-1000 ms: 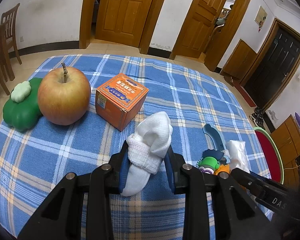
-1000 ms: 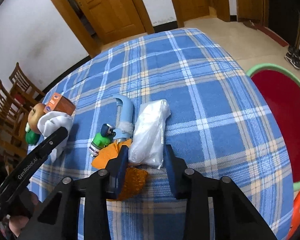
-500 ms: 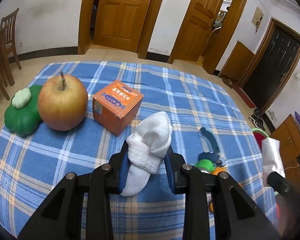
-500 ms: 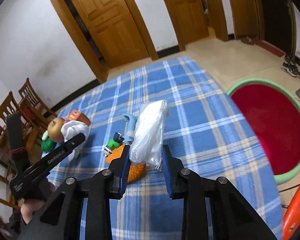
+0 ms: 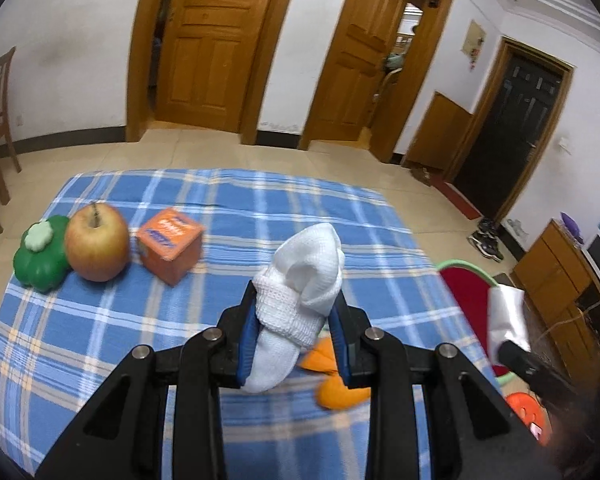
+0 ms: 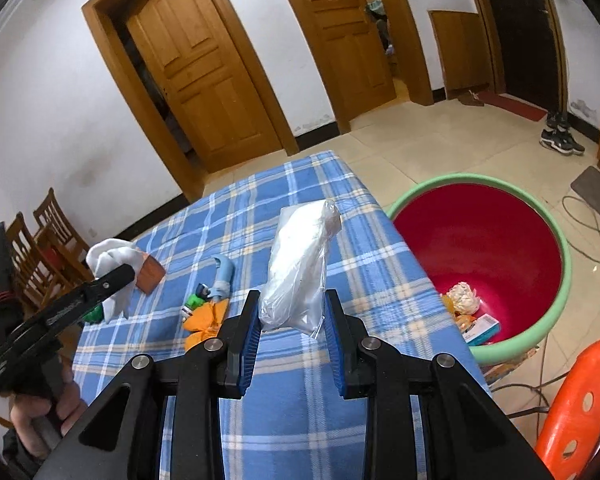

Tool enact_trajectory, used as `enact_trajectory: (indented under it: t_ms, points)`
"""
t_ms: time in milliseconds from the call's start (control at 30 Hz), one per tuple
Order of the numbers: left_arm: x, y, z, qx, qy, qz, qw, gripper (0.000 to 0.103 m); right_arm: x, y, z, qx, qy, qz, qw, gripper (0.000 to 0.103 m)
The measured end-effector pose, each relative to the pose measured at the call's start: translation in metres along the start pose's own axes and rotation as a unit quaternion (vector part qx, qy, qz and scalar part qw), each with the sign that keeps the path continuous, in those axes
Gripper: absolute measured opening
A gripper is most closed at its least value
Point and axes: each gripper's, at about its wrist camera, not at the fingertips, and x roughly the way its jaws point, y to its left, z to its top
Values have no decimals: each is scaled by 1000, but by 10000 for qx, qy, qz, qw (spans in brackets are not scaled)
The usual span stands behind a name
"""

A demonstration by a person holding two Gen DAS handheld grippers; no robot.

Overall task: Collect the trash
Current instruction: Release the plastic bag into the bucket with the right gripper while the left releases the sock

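Where the left wrist camera looks down along its fingers, the left gripper [image 5: 296, 330] has its jaws closed narrow on a white sock [image 5: 300, 296], whose cuff is pinched between the blue pads while the toe sticks up above the blue plaid table [image 5: 228, 208]. Near the table's left edge stand a green clover-shaped toy [image 5: 40, 258], an apple [image 5: 97, 248] touching it, and an orange box [image 5: 170, 245] just beside the apple. An orange peel [image 5: 336, 384] lies on the cloth under the gripper's right finger. Past the table's right edge shows part of the red basin [image 5: 466, 290], and above it the clear plastic bag [image 5: 506, 316] held by the other gripper

In the right wrist view, the right gripper [image 6: 292, 330] has its jaws set narrow on the plastic bag [image 6: 300, 264], which stands upright between the pads, above the table's right edge [image 6: 380, 264]. The red basin [image 6: 558, 312] with a green rim sits on the floor just beside that edge, with crumpled paper and a small carton at its bottom. On the cloth left of the gripper lie the orange peel [image 6: 204, 318], a green toy [image 6: 194, 304] and a blue hooked piece [image 6: 224, 272]. At the far left the left gripper [image 6: 112, 276] holds the sock [image 6: 110, 256], with a hand [image 6: 40, 412] on its handle. An orange stool [image 6: 580, 404] stands at lower right
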Motion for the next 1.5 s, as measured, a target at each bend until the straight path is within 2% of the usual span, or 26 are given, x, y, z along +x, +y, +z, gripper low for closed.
enact_trajectory:
  t_ms: [167,433,700,867,1033,1167,1500]
  points:
    - [-4,-29,-4,163,47,-273,9995,32,-8,-16,-1,99,-92,-187,9997,30]
    - [9,-81,-12,493,350,-627,9962,32,-14,-56,3,266,-108,-508,9983,30]
    - [31,-134,-21,902,639,-833,9904,32,-2,-97,7,306,153,-948,9949,30]
    - [44,-161,-25,1144,721,-1002,9857,32,7,-122,11,466,274,-958,9939,31]
    - [63,-182,-25,1269,853,-1150,9815,32,7,-140,15,641,182,-909,9936,37]
    - [77,-194,-26,1323,991,-1143,9796,32,3,-148,18,751,109,-794,9939,38]
    - [113,-233,-32,1717,1305,-1221,9688,32,-17,-166,20,966,124,-1036,9898,38]
